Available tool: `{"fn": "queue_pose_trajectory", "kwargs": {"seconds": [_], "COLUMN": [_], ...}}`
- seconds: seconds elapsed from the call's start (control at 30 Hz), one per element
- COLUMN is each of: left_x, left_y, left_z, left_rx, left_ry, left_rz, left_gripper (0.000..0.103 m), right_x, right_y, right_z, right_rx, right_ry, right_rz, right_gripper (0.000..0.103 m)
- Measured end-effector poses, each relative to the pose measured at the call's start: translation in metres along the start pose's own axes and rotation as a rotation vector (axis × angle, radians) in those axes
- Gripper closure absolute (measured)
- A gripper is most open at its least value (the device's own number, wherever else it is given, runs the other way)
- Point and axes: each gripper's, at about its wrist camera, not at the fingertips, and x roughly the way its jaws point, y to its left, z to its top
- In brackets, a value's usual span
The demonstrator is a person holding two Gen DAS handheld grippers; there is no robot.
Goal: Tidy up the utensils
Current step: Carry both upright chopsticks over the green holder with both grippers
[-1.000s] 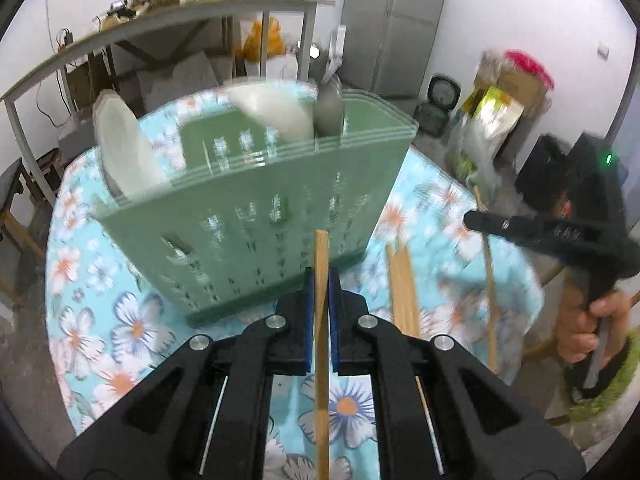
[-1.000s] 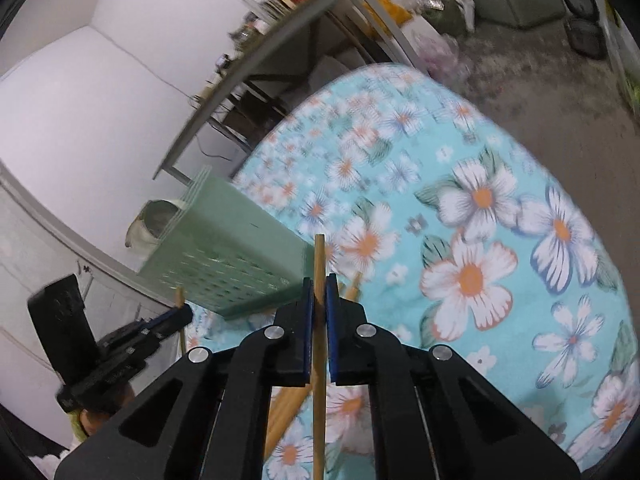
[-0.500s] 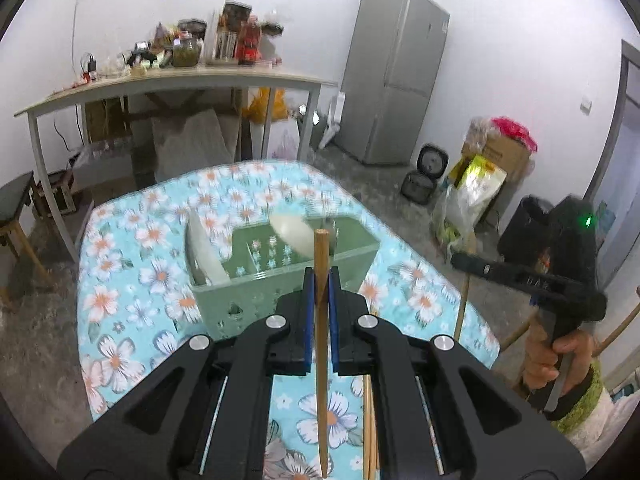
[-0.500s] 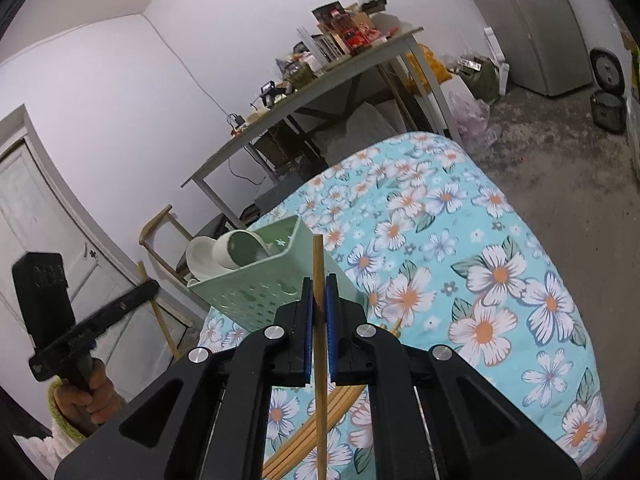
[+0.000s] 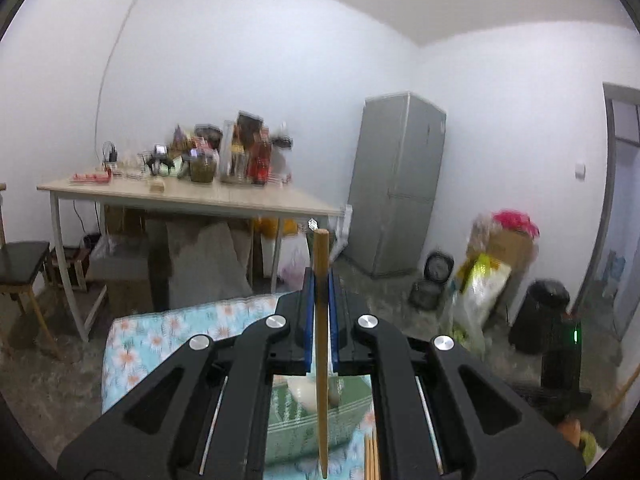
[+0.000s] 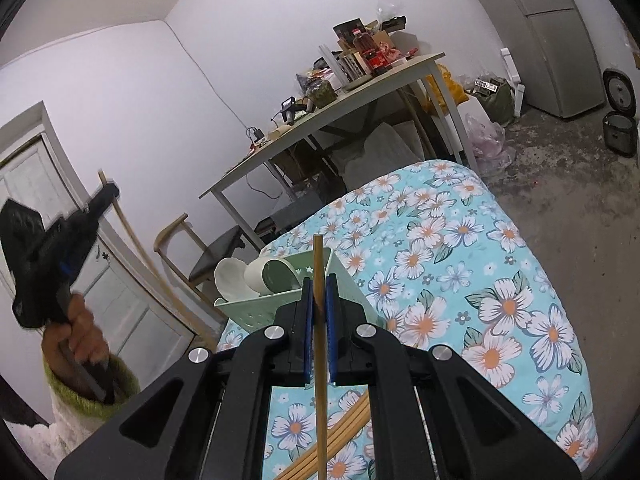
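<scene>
- Left wrist view: my left gripper is clamped on a chopstick, which stands nearly upright between the blue pads, blunt end up, thin tip down.
- Below and ahead of those jaws sits the green basket on the floral table; it shows only through the gap in my gripper frame, so I judge it lies almost under the tip, a little forward.
- Right wrist view: my right gripper is likewise shut on a second chopstick, also close to upright.
- From this side the basket lies just past the jaws and slightly left, with a white bowl and a green-lined cup leaning inside it.
- More loose chopsticks lie flat on the cloth beneath the right jaws, near the basket but apart from it.
- My left hand shows at the left edge of the right view, held high and well off from the basket.
- Judgement: the right stick looks nearer the basket's open top, so it seems the easier one to lower first; both long axes already run up-down, so each needs mostly a straight drop, tip first, into free space beside the crockery.
</scene>
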Motion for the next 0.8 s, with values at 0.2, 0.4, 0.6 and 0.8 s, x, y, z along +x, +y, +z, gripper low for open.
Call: {"fn": "queue_pose_trajectory", "kwargs": {"seconds": [0.2, 0.4, 0.6, 0.8], "left_x": [0.023, 0.059, 0.083, 0.095], "left_y": [0.006, 0.013, 0.025, 0.043], "left_z": [0.020, 0.005, -0.018, -0.043], "left_rx": [-0.014, 0.006, -0.012, -0.074], "left_ry": [-0.102, -0.096, -0.071, -0.017], "left_rz": [0.049, 0.112, 0.147, 0.137], "left_gripper": [0.097, 0.097, 0.097, 0.097], "right_x": [0.009, 0.019, 0.029, 0.033], "right_y": [-0.008, -0.018, -0.026, -0.024], "right_z": [0.000, 0.000, 0.000, 0.000], "right_rx": [0.019, 0.036, 0.047, 0.031], "right_ry": [0.022, 0.041, 0.060, 0.073], "right_rz": [-0.002, -0.008, -0.013, -0.013], "right_gripper": [0.097, 0.097, 0.097, 0.097]}}
